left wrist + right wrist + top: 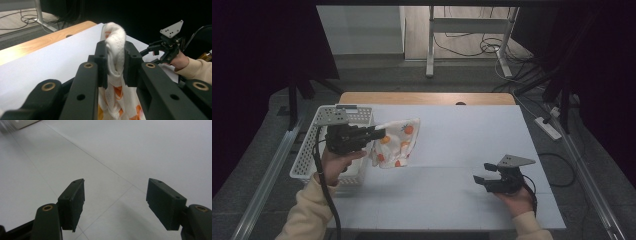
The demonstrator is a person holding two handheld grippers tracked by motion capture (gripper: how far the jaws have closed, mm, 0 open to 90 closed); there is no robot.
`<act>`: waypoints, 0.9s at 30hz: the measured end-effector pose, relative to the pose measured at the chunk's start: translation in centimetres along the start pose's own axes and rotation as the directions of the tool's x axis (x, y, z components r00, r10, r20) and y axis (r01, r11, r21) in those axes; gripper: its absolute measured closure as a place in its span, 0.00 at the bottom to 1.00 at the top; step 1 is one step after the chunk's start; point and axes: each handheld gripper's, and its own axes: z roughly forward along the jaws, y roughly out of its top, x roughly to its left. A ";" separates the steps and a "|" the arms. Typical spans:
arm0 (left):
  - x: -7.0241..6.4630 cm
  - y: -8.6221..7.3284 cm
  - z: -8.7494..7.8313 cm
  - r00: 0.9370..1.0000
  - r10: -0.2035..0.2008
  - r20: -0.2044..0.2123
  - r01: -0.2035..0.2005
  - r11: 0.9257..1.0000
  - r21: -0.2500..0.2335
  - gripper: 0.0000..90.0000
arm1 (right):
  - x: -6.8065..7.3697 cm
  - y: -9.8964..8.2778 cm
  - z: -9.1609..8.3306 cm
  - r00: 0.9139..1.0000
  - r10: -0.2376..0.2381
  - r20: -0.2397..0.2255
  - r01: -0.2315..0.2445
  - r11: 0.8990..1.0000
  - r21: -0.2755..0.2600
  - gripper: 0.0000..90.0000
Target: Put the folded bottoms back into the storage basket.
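The white cloth (397, 142) with orange prints hangs in the air above the left part of the worktop (462, 135), just beside the white perforated basket (312, 150). The left gripper (379, 134) has its jaws pressed together on a bunched fold of the cloth; its lower end is cut off in the left gripper view. The right gripper (480, 172) rests low over the worktop, well apart, with jaws wide open and nothing between them.

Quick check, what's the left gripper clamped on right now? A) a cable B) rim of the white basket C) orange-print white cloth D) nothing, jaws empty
C: in the left gripper view the left gripper has its jaws pressed on a bunched fold of the white cloth with orange print, which hangs off the table beside the basket.
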 end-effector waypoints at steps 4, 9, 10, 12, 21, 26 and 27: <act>0.2 -0.1 -0.6 1.000 -0.001 -0.009 0.001 1.000 -0.005 0.85 | 0.0 0.0 0.0 1.000 0.000 0.000 0.000 1.000 0.001 0.35; 0.3 -0.1 -1.2 1.000 0.000 -0.014 -0.001 1.000 -0.016 0.85 | 0.0 0.0 0.0 1.000 -0.003 0.006 0.003 1.000 0.009 0.35; 0.2 -0.1 -1.3 1.000 0.001 -0.015 -0.001 1.000 -0.017 0.85 | 0.0 0.0 0.0 1.000 -0.002 0.006 0.002 1.000 0.010 0.35; 0.2 -0.1 -1.6 1.000 0.003 -0.017 -0.003 1.000 -0.019 0.85 | 0.0 0.0 0.0 1.000 0.000 0.002 0.000 1.000 0.002 0.35; 0.5 -0.2 -2.9 0.999 -0.003 -0.032 0.002 0.999 -0.035 0.85 | 0.0 0.0 0.1 1.000 -0.006 0.006 0.006 1.000 0.007 0.35; 0.6 -0.3 -3.2 0.999 -0.001 -0.038 -0.001 0.999 -0.034 0.85 | 0.0 0.0 0.1 1.000 -0.006 0.008 0.006 1.000 0.008 0.35; 0.6 -0.3 -3.3 0.999 -0.001 -0.039 -0.001 0.999 -0.034 0.85 | 0.0 0.0 0.0 1.000 -0.006 0.008 0.006 1.000 0.007 0.35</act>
